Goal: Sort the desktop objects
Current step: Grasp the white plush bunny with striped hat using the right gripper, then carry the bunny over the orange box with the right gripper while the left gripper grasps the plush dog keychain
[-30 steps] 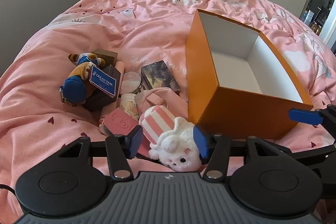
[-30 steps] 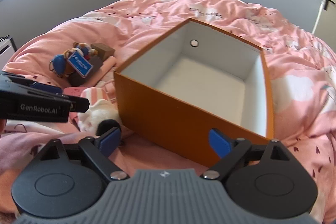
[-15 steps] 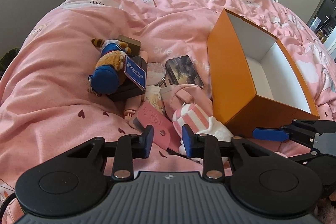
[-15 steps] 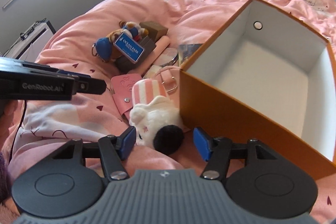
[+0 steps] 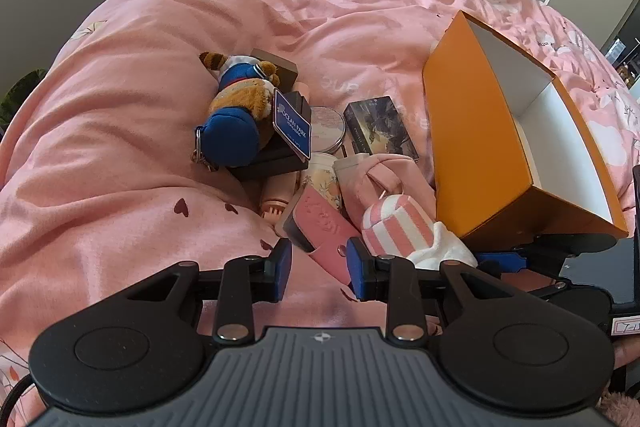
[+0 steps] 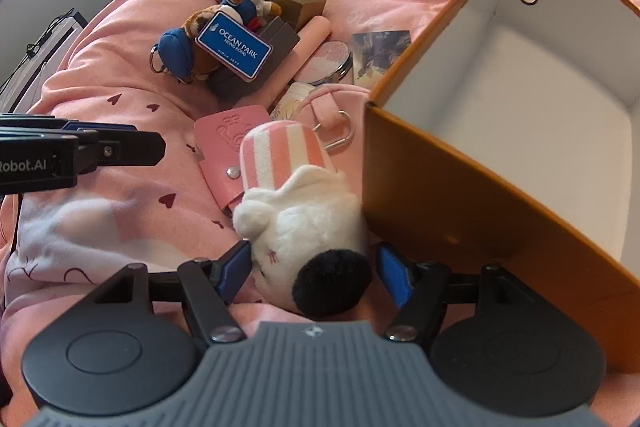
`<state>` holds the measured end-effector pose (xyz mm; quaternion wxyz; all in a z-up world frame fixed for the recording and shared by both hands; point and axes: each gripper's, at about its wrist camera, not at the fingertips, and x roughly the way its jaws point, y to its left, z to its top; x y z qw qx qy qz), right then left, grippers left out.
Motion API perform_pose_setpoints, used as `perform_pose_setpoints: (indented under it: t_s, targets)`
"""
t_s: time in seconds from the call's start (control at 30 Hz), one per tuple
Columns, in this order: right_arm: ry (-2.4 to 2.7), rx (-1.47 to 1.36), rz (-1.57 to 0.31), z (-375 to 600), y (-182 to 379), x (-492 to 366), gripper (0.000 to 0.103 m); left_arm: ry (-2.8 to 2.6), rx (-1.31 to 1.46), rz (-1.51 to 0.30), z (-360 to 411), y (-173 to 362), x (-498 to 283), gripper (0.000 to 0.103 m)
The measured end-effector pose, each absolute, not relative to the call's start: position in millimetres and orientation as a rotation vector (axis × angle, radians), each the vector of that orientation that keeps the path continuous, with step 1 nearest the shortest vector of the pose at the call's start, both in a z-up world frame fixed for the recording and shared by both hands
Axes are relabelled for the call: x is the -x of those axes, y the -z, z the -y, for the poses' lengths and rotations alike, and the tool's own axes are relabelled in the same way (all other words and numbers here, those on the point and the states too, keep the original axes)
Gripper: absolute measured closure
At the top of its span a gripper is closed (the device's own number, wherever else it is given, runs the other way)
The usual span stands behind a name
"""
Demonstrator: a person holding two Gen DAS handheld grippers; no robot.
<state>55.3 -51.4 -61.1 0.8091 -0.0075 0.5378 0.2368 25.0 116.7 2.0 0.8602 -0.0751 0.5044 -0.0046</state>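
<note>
A white plush with a pink striped hat (image 6: 304, 203) lies against the orange box (image 6: 460, 187), which is open and empty. My right gripper (image 6: 314, 269) is open, its jaws on either side of the plush's head. My left gripper (image 5: 318, 269) is open, with a narrow gap, just above the near end of a pink card holder (image 5: 320, 231). The plush also shows in the left wrist view (image 5: 404, 227), beside the box (image 5: 472, 147).
A pile lies on the pink duvet (image 5: 120, 167): a bear keychain with a blue Ocean Park tag (image 5: 244, 115), dark boxes (image 5: 276, 159), a round compact (image 5: 326, 129), a card deck (image 5: 380, 129), a pink pouch (image 5: 380, 179). Doorway at far right.
The right gripper swung left from the box and came down around the plush. The left gripper moved left off the plush to the card holder and narrowed its jaws.
</note>
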Motion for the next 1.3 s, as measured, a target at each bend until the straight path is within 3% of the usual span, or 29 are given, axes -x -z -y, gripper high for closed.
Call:
perform_pose_setpoints:
  t_s: [0.3,0.53,0.67,1.03,1.3]
  targets:
    - [-0.546,-0.016,-1.175,48.8,72.2,-61.3,0.042,0.004,0.124,-1.068,-117.7,-0.8,-33.2,0.069]
    - [-0.617,0.006,-1.083,56.0,33.1,-45.8,0.044,-0.020,0.072,-1.036,-128.6,-18.8,-47.4,0.066]
    - [-0.648,-0.046,-1.020,68.5,2.3,-42.2,0.044,-0.015,0.038,-1.021,-132.7,-30.8,-61.4,0.051]
    - [-0.541,-0.214,-0.815,122.8,-65.3,-59.7,0.044,-0.007,-0.042,-1.072,-134.4,-29.3,-121.7,0.044]
    - [-0.211,-0.199,-0.833,171.7,-32.9,-92.4,0.044,-0.061,-0.058,-1.187,-144.8,3.5,-167.8,0.043]
